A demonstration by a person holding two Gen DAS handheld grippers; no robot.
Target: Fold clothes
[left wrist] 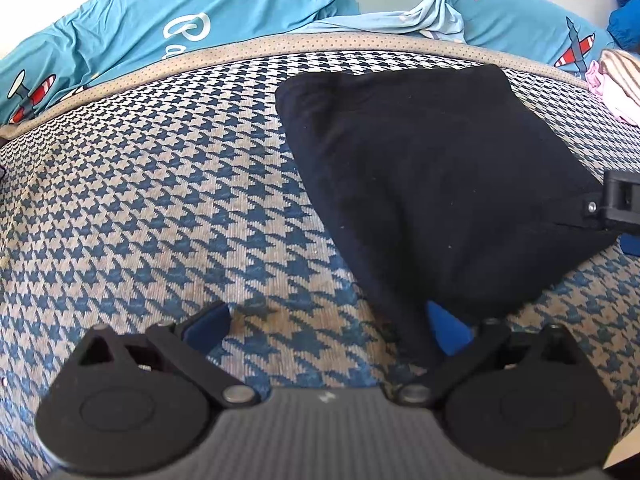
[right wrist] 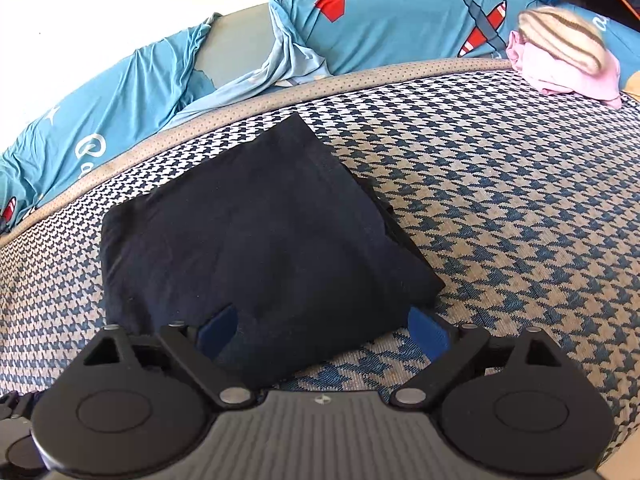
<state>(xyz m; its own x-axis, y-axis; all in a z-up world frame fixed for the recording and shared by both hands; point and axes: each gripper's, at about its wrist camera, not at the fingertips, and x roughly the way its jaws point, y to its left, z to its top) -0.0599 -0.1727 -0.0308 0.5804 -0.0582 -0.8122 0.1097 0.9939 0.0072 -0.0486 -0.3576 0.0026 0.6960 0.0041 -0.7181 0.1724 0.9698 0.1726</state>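
Black garment is folded into a compact block, lying on the houndstooth cover.

Right gripper: fingers spread wide, clamping nothing. The fold's near corner sits between the blue pads, no visible pinch.

Left gripper: fingers also wide apart, over bare cover, with the garment's near edge at its 1 o'clock, just at the right pad; contact can't be told.

In the left wrist view the garment fills 1–3 o'clock.

Blue airplane-print sheet bunched along the far edge at 12 o'clock. Pink and striped clothes heaped at 2 o'clock in the right wrist view, well apart from the fold.
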